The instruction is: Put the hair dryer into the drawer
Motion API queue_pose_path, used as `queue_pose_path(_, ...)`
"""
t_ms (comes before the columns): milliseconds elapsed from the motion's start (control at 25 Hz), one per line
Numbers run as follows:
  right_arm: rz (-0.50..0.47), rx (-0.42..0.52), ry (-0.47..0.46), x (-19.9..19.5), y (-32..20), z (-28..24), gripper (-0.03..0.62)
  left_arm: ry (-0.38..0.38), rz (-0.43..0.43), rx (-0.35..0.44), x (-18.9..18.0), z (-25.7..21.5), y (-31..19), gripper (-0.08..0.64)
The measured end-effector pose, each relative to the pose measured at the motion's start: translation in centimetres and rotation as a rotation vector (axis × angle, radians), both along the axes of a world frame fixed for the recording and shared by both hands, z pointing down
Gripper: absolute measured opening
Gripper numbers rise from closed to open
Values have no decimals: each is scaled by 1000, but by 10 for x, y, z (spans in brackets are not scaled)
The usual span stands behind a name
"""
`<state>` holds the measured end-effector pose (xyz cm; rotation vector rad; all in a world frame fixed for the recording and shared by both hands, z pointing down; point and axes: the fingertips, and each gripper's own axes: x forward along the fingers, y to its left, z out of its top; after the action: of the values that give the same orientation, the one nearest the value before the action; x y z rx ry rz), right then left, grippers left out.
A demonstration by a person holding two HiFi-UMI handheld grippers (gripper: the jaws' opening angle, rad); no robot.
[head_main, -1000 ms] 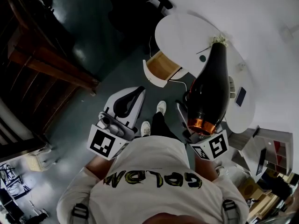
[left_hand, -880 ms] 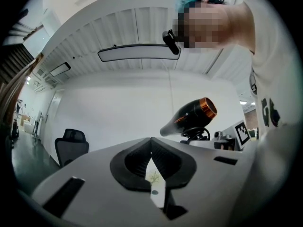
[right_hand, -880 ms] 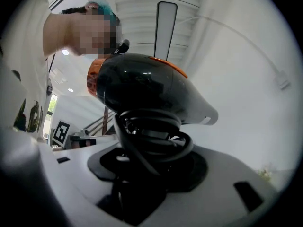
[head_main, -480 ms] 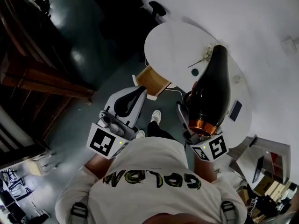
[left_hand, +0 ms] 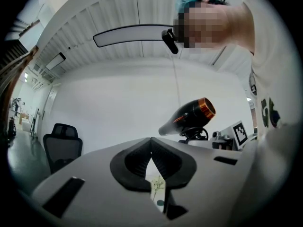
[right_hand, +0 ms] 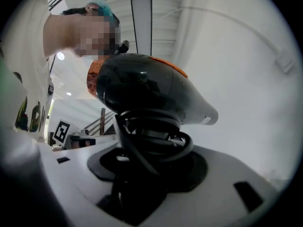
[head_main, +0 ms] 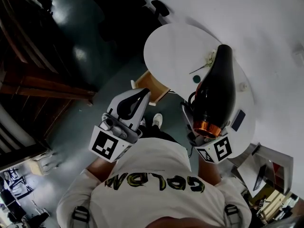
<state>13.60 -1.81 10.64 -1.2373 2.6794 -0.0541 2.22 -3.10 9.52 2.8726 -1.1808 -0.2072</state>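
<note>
Hair dryer point(head_main: 214, 87): black body with an orange ring, carried in the air by the right gripper point(head_main: 197, 117). In the head view it sits to the right of the drawer point(head_main: 153, 82) and higher than it, not yet over the opening.

Right jaws: pinching the dryer's handle low down, with the cord point(right_hand: 156, 136) wound in loops round the handle just above the grip. The body sits on top and the nozzle points away from me.

Left gripper point(head_main: 141, 95): jaws pressed together at the tips with nothing between them. It is near the drawer, on the side facing me.

Drawer: pulled out from under the white round worktop point(head_main: 175, 46), its wooden inside bare.

Step in hand, as I judge it: transport, roughly midway, with the drop to come.

Notes for doing it well:
- Bring the dryer across until its body is squarely above the drawer before I let it sink. The worktop's edge overhangs the back of the drawer, so I should come in from the front.
- The dryer looks long against the drawer, so I lay it along the longer run or corner to corner.
- Watch that the cord loops do not catch on the drawer's front wall.
- Spread the right jaws only once the body rests on the drawer's floor.
- The left gripper is free to steady the drawer's front.
</note>
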Motion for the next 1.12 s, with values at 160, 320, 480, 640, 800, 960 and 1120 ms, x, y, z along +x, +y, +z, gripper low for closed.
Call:
queue_pose_path(160, -3, -1, 5, -6, -13, 0, 247, -2, 7, -10, -6, 1, -14, 11)
queue_pose_path(320, 3, 9, 12, -18, -29, -7, 247, 7, 15, -2, -18, -5, -32, 11)
queue_pose_path(480, 9, 20, 9, -31, -44, -16, 247, 15, 33, 13, -30, -13, -48, 11)
queue_pose_path(640, 8, 24, 16, -44, -54, -19, 247, 11, 39, 37, -42, -16, -62, 11)
queue_pose_path(800, 6, 14, 27, -53, -61, -16, 247, 6, 38, 50, -50, -15, -72, 11)
queue_pose_path(960, 0, -15, 33, -57, -66, -3, 247, 13, 51, 26, -54, -2, -76, 11)
queue_pose_path(1120, 1, -62, 33, -57, -68, 19, 247, 2, 48, -32, -57, 29, -80, 11)
